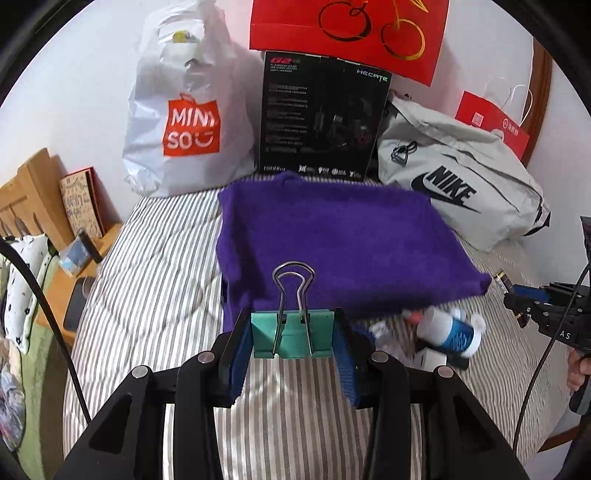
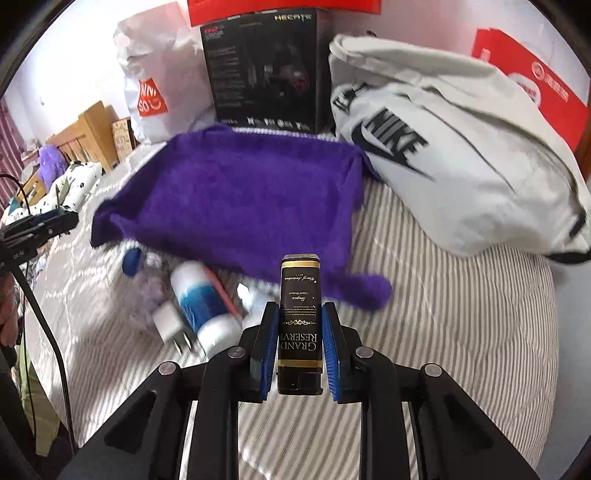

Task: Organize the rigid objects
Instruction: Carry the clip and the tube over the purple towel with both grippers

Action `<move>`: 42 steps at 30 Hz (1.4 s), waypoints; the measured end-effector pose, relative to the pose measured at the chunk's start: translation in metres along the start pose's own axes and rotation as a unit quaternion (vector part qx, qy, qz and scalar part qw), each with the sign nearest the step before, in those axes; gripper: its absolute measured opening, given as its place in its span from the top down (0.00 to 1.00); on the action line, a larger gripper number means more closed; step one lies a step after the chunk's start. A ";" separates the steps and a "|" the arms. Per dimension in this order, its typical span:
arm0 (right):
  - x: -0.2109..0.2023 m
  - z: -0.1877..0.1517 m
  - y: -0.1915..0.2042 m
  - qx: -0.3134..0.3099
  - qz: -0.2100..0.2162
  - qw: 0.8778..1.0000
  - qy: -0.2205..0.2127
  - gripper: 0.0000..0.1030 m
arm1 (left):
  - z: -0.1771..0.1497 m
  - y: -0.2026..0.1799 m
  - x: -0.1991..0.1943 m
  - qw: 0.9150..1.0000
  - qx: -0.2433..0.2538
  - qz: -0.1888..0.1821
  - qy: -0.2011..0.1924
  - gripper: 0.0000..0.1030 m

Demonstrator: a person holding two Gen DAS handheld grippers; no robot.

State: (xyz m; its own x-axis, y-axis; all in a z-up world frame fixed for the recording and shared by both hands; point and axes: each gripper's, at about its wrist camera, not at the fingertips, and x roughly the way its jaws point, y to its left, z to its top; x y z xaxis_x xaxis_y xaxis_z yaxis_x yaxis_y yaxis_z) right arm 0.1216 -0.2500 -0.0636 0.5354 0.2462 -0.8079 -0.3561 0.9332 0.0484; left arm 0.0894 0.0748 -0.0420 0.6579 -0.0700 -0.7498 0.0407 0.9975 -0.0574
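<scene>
A: Nearest the left wrist camera sits the left gripper point(image 1: 293, 339), its blue-padded fingers point(image 1: 236, 358) clamped on a green binder clip point(image 1: 293, 338) whose wire handles point(image 1: 293, 295) stand up and point forward

B: And the other one?

A: The right gripper point(image 2: 300, 328) is closed on a black lighter point(image 2: 300, 325) with gold bands and the words "Grand Reserve", held upright between the pads

B: Where are both held?

A: Above a striped bedspread point(image 1: 155, 288), just in front of a purple fuzzy cloth point(image 1: 332, 240) spread flat on the bed

B: What lies by the cloth?

A: A white bottle with a blue label point(image 2: 205, 306) lies on its side at the cloth's near edge, touching a small heap of blurred bits: something white and boxy point(image 2: 168, 319), something blue and round point(image 2: 132, 262). I cannot tell what those are

B: Behind the cloth?

A: A white shopping bag with an orange logo point(image 1: 184, 110), a black product box point(image 1: 321, 114) standing upright with a red gift bag point(image 1: 347, 29) above it, and a pale grey sports bag point(image 1: 461, 184) slumped to the right with another red bag point(image 1: 491, 122) behind it

B: Anything at the edges?

A: A wooden headboard point(image 1: 33, 192) on the left, and at the far right of the left wrist view the right gripper shows point(image 1: 513, 295), gripping its lighter, with part of a hand point(image 1: 578, 369) below it
</scene>
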 end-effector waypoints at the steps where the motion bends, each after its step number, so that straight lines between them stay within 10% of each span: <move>1: 0.002 0.006 0.001 0.000 0.003 1.000 -0.001 0.78 | 0.006 -0.001 0.004 1.000 0.002 -0.002 -0.001 0.62; 20: 0.085 0.107 -0.004 -0.009 0.023 1.000 0.007 0.78 | 0.086 -0.030 0.093 1.000 0.009 -0.013 0.007 0.62; 42: 0.165 0.140 -0.006 -0.047 0.011 0.997 0.064 0.77 | 0.111 -0.034 0.197 0.996 0.013 -0.007 0.087 0.62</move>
State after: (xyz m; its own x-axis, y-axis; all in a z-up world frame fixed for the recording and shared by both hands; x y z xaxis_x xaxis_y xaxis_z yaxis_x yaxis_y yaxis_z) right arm 0.3191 -0.1782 -0.1149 0.4268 0.2247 -0.8760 -0.4402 0.8978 0.0158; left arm 0.3013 0.0274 -0.1146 0.5170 -0.0824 -0.8520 0.0708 0.9961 -0.0533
